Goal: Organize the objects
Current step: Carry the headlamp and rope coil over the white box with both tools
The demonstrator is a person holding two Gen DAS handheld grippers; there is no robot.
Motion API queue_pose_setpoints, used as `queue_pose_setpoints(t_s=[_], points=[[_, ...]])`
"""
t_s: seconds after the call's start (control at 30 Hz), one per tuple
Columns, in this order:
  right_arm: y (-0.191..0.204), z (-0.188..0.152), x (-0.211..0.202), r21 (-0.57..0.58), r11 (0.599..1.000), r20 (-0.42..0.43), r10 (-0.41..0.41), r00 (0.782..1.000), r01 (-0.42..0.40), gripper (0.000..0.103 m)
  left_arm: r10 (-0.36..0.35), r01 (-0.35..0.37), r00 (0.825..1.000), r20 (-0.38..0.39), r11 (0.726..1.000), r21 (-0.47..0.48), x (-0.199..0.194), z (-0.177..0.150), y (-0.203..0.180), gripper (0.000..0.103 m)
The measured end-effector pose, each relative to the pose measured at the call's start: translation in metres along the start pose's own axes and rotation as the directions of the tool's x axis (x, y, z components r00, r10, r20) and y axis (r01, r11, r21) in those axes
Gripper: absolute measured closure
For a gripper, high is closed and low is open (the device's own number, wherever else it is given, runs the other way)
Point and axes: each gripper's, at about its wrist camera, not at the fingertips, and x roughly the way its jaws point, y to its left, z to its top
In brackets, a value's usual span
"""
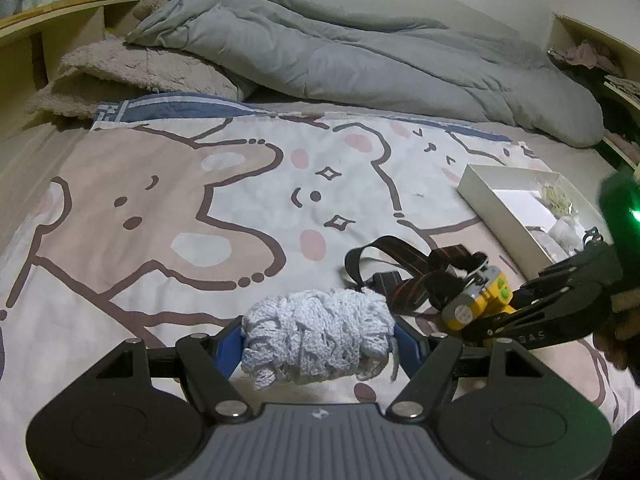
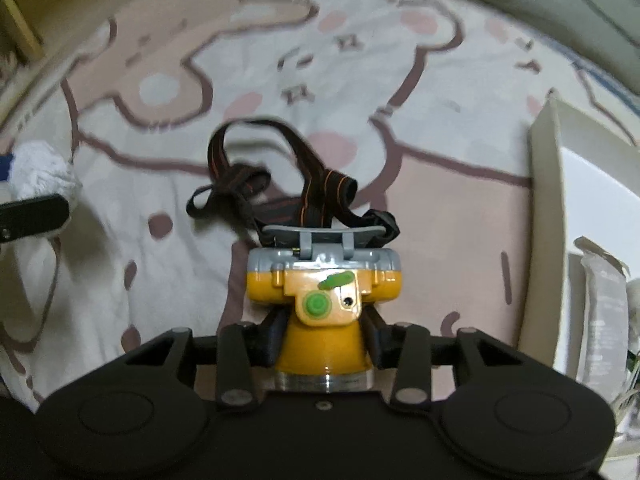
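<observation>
My left gripper is shut on a white bundle of woven cord, held just above the bedsheet; the bundle also shows at the left edge of the right wrist view. My right gripper is shut on a yellow and grey headlamp, gripping its yellow body. Its black strap with orange stripes trails ahead on the sheet. In the left wrist view the headlamp and the right gripper are at the right, beside the cord bundle.
A white open box holding small items lies at the right on the bed; its wall is close on the right of the headlamp. A grey duvet and a fuzzy pillow lie at the far side. Wooden shelving stands far left.
</observation>
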Motion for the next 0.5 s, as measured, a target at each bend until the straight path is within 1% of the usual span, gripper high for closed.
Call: queue_pose_setpoints(t_s=[0.1,0.13,0.2,0.27,0.3,0.43,0.5], points=[[-0.003,-0.008,-0.012,0.042,0.999,0.114,-0.005,0.994,0.001,0.061,0.010,-0.010,1.000,0.011,1.000,0.000,-0.003,0.002,-0.002,0.028],[-0.005,-0.009,-0.017,0.063,0.998,0.140,-0.001,0.990,-0.007,0.061,0.013,-0.013,1.000,0.017,1.000,0.001,-0.005,0.004,-0.003,0.028],[-0.007,-0.010,-0.027,0.071,0.997,0.185,-0.011,0.983,-0.002,0.061,0.017,-0.017,0.999,0.029,1.000,0.001,-0.009,0.007,-0.005,0.028],[-0.006,-0.013,-0.041,0.058,0.998,0.242,-0.031,0.970,0.017,0.061,0.015,-0.015,0.999,0.048,1.000,-0.001,-0.016,0.011,-0.009,0.028],[-0.006,-0.014,-0.050,0.052,0.998,0.278,-0.039,0.960,0.025,0.061,0.015,-0.015,0.998,0.057,1.000,-0.003,-0.019,0.012,-0.011,0.028],[-0.011,-0.017,-0.078,0.067,0.998,0.373,-0.020,0.928,-0.005,0.061,0.014,-0.013,0.996,0.090,1.000,-0.008,-0.032,0.020,-0.022,0.028],[-0.013,-0.020,-0.091,0.053,0.998,0.413,-0.038,0.910,0.017,0.061,0.010,-0.009,0.994,0.107,1.000,-0.012,-0.038,0.025,-0.029,0.028]])
